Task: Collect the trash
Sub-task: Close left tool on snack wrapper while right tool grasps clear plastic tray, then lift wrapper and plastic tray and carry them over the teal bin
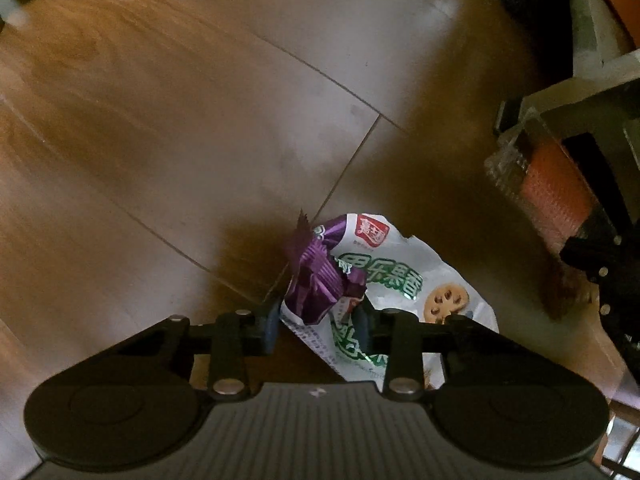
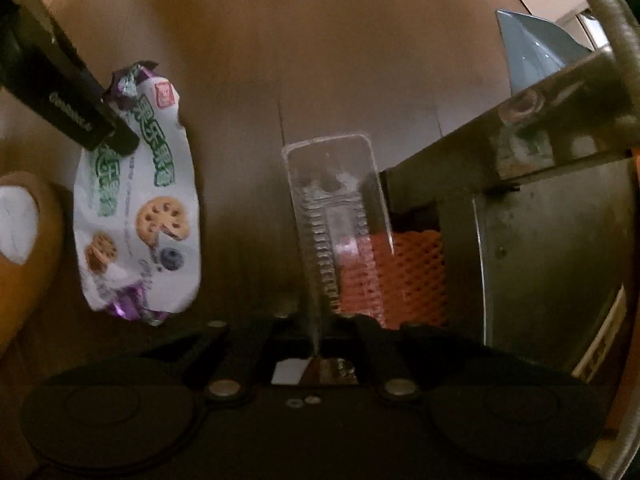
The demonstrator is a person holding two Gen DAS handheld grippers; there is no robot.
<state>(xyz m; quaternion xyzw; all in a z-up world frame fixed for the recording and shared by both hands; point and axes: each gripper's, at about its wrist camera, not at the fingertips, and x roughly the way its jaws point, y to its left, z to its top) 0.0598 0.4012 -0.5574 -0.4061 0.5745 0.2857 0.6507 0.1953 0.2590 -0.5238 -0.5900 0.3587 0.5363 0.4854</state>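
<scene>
A white biscuit wrapper [image 1: 384, 276] with green print and purple ends lies on the wooden floor [image 1: 160, 120]. My left gripper [image 1: 316, 326] points down at it, its pads closed on the crumpled purple end. In the right wrist view the same wrapper [image 2: 140, 216] lies at left, with a left finger [image 2: 100, 120] on its top end. A clear plastic tray [image 2: 336, 216] lies ahead of my right gripper [image 2: 316, 340], which is shut on the tray's thin near rim. An orange foam net [image 2: 408, 272] lies under and beside the tray.
A metal-framed piece of furniture [image 2: 540, 240] stands close on the right, with the orange net partly under it. A brown and white soft object [image 2: 28, 220] sits at the left edge. A pale blue object [image 2: 532, 56] is at the far right.
</scene>
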